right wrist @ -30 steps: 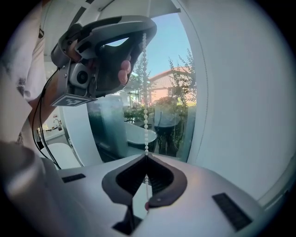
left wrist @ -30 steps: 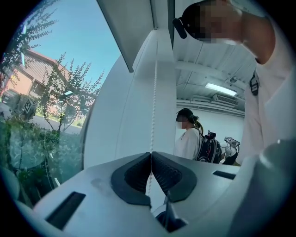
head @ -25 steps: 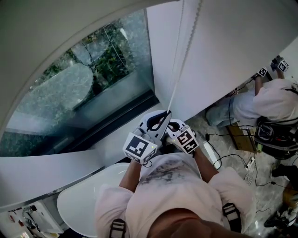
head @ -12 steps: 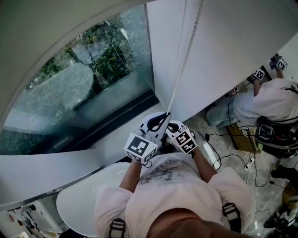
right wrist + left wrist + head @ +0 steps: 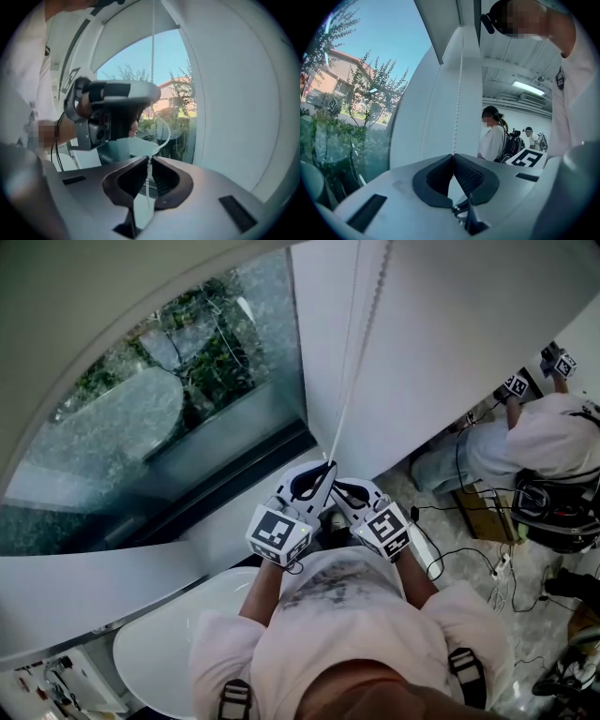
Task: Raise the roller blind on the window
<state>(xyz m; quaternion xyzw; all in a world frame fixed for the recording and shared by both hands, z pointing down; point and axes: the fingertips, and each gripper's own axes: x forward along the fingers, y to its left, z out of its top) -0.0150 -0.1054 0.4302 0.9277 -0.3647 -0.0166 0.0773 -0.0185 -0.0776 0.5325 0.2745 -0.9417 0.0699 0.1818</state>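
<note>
Since a second ago the right gripper (image 5: pixel 337 488) has drifted rightward in the head view, its marker cube now clear of its partner's, while the left gripper (image 5: pixel 325 468) has kept its place. Both are working the bead chain (image 5: pixel 460 93), which drops along the right edge of the window (image 5: pixel 187 409) against the white wall (image 5: pixel 450 352).

The left gripper's jaws are clenched on the chain at their tips, and the beaded line runs straight up from them. The right gripper sits just beside and below it. Its jaws have just slackened by a hair but stand all but together, with the chain pinched between their tips and a loose length dangling beneath.

The roller blind (image 5: pixel 112 306) covers the upper part of the window, its lower edge well above the sill. Glass, trees and blue sky show below that edge.

Near the head view's right edge, a second person (image 5: pixel 553 442) in a pale top reaches up along the same wall with another pair of grippers. Cables trail over the floor around them.
</note>
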